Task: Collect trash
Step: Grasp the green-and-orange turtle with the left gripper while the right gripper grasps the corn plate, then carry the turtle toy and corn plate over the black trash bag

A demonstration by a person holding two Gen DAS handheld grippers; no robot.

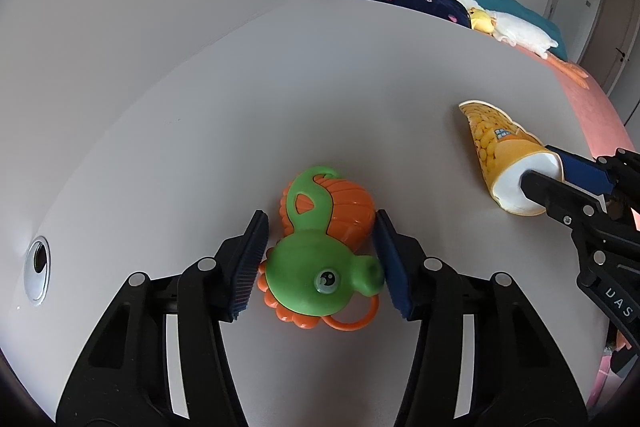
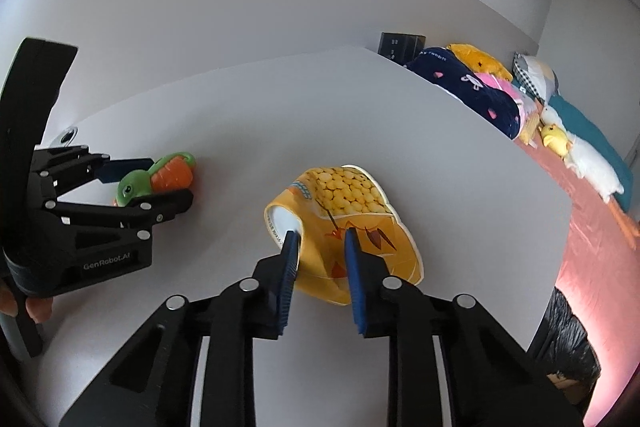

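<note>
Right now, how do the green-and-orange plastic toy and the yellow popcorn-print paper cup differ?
The green-and-orange plastic toy is solid and keeps its shape; the yellow popcorn-print paper cup is hollow and crumpled. The toy sits between the left gripper fingers; the cup's wall is pinched by the right gripper, one finger inside. Both lie on the white table.

White desk (image 1: 320,75) against pale walls; bed (image 2: 592,227) with pink sheet and plush toys (image 2: 588,159) beyond
</note>
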